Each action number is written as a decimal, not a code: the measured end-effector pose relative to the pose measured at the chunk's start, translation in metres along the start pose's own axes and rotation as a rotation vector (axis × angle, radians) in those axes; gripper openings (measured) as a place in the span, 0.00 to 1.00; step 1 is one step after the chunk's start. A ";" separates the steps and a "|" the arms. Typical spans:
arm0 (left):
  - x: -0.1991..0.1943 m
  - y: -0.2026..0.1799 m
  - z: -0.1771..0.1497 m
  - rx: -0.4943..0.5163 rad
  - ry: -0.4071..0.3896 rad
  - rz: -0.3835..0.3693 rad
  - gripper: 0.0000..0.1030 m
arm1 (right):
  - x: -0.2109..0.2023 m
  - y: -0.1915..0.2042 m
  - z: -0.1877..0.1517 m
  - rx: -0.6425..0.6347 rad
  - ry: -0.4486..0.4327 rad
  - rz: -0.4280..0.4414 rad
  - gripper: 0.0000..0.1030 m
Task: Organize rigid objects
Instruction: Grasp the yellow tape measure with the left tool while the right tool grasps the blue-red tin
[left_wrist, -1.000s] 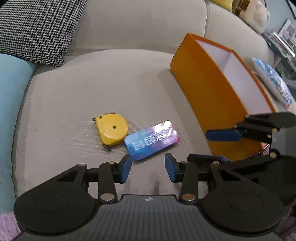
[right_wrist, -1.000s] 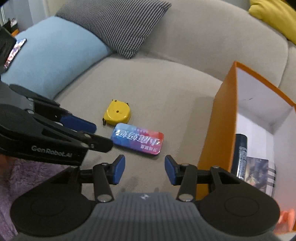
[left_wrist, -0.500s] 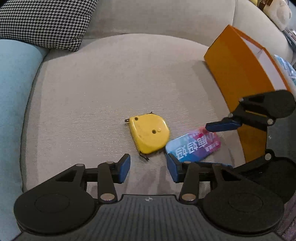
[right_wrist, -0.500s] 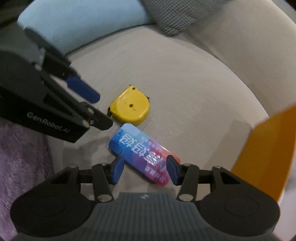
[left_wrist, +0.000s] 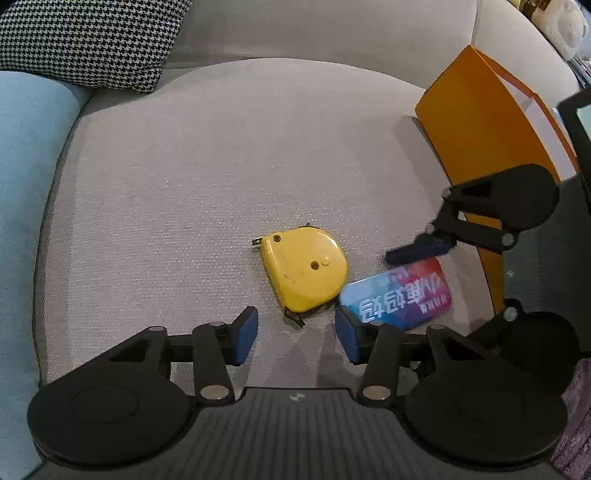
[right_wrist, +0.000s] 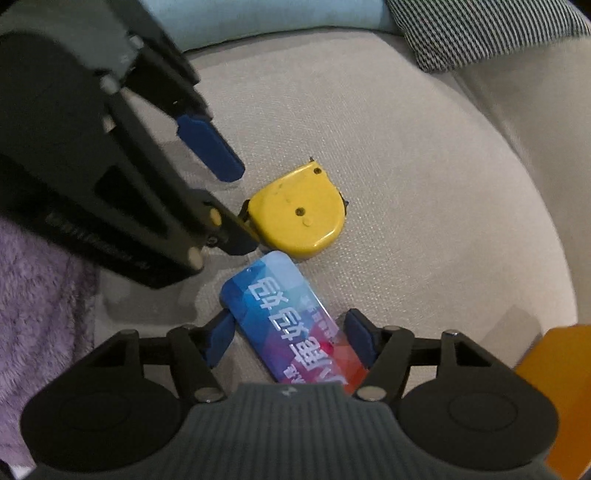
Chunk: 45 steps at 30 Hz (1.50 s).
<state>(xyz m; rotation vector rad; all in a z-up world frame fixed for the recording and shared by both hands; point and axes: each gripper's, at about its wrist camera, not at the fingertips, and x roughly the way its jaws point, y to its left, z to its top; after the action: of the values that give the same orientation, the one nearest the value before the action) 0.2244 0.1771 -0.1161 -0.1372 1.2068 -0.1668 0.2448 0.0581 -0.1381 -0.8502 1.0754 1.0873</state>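
Two rigid objects lie side by side on the sofa seat cushion (left_wrist: 221, 177): a yellow tape measure (left_wrist: 304, 269) and a flat printed tin (left_wrist: 397, 293), the tin touching the tape measure at its four o'clock in the left wrist view. An orange box (left_wrist: 476, 133) stands at about two o'clock from them, its open top turned away; likely the destination.

Step in hand, as judged: a double approach before pickup, one tool per object. Neither object is lifted yet.

Left gripper (left_wrist: 295, 334): jaws opening, roughly mid-width, nothing between the pads. The tape measure sits just beyond the fingertips at twelve o'clock, its lower tab reaching toward the gap. It touches nothing that can be seen.

Right gripper (right_wrist: 290, 338): jaws opening, also about mid-width, straddling the tin (right_wrist: 291, 332), which runs diagonally through the gap. Both pads stand just beside the tin's long edges; no pressing contact is evident.

Next move, as judged: the right needs only to settle lower and close across the tin's narrow width. The left must advance toward twelve o'clock until the tape measure's body is between the pads, then close on its flat sides. The tools sit near each other, so a clash is the risk.
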 end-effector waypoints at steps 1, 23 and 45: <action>0.000 0.001 0.000 -0.007 -0.002 -0.001 0.62 | -0.001 -0.001 -0.001 0.004 0.004 0.004 0.61; 0.037 -0.025 0.033 -0.221 0.014 0.137 0.78 | -0.014 -0.051 -0.025 0.401 0.021 -0.104 0.50; 0.000 -0.026 -0.002 -0.189 -0.122 0.100 0.57 | -0.039 -0.039 -0.042 0.416 -0.071 -0.106 0.47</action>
<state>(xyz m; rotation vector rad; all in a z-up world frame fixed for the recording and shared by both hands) 0.2215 0.1513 -0.1114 -0.2486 1.1038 0.0429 0.2682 -0.0015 -0.1116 -0.5249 1.1317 0.7609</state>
